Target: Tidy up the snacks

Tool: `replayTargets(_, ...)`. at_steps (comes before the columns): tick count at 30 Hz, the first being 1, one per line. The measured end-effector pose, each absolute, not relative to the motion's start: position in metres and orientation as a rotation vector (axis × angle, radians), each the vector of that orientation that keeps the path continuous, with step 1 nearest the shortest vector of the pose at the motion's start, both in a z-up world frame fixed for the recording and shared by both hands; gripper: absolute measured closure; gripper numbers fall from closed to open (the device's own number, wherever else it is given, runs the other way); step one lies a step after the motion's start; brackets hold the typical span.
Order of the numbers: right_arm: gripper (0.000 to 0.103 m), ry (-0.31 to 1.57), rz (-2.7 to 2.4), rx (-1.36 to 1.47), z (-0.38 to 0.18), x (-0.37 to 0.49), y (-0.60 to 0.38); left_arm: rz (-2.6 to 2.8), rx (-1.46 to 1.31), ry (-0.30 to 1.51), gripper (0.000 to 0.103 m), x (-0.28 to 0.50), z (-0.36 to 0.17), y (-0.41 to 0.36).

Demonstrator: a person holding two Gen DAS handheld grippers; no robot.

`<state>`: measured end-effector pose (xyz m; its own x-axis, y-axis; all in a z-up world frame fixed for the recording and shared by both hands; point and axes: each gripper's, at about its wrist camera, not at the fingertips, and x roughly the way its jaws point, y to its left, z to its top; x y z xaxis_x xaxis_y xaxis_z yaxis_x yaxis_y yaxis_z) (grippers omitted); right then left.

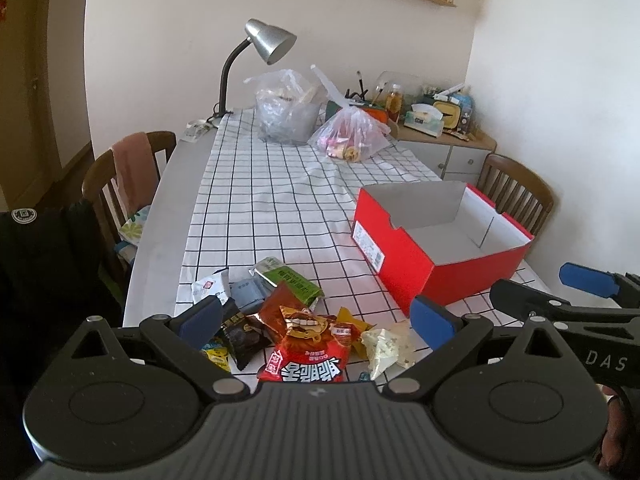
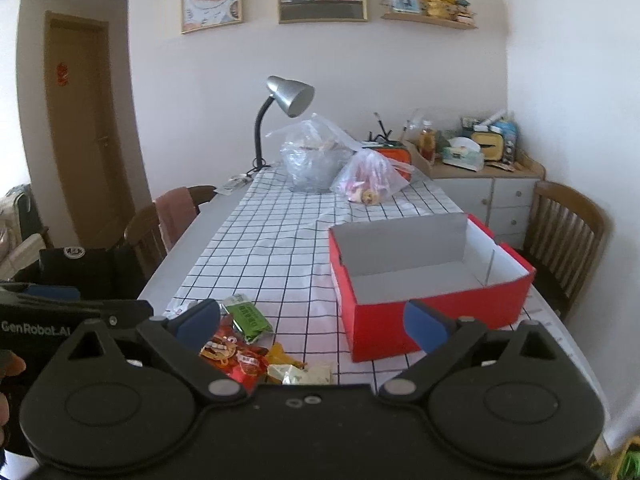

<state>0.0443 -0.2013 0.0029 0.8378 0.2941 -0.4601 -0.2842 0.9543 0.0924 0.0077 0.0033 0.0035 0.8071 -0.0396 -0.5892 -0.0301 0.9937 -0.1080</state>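
A heap of snack packets lies on the checked tablecloth near the table's front edge: a large red packet (image 1: 308, 356), a green packet (image 1: 296, 280), a black packet (image 1: 244, 336) and a pale packet (image 1: 384, 348). My left gripper (image 1: 318, 320) hovers open just above the heap, holding nothing. An empty red cardboard box (image 1: 420, 276) with a white inside stands to the right of the heap. My right gripper (image 2: 312, 322) is open and empty, with the green packet (image 2: 248, 318) and the red packet (image 2: 232, 356) near its left finger and the red box (image 2: 380, 328) behind its right finger.
At the table's far end stand a silver desk lamp (image 1: 268, 44) and two plastic bags (image 1: 352, 132). Wooden chairs flank the table, one on the left (image 1: 120, 176) and one on the right (image 1: 516, 188). A cluttered cabinet (image 2: 480, 184) fills the far right corner.
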Motion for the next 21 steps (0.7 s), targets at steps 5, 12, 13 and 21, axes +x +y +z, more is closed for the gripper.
replayTargets(5,0.006,0.558,0.328,0.004,-0.016,0.064,-0.198,0.004,-0.128,0.686,0.002,0.023,-0.011,0.013)
replayTargets(12,0.016,0.71,0.379,-0.054,-0.065,0.095,-0.192,0.001,-0.108,0.806,0.003,0.044,-0.054,0.022)
replayTargets(13,0.017,0.723,0.39,-0.057,-0.071,0.099,-0.191,-0.002,-0.109,0.819,0.003,0.047,-0.06,0.023)
replayTargets(21,0.019,0.808,0.458,-0.101,-0.107,0.132,-0.175,-0.083,-0.026,0.881,0.004,0.075,-0.096,0.008)
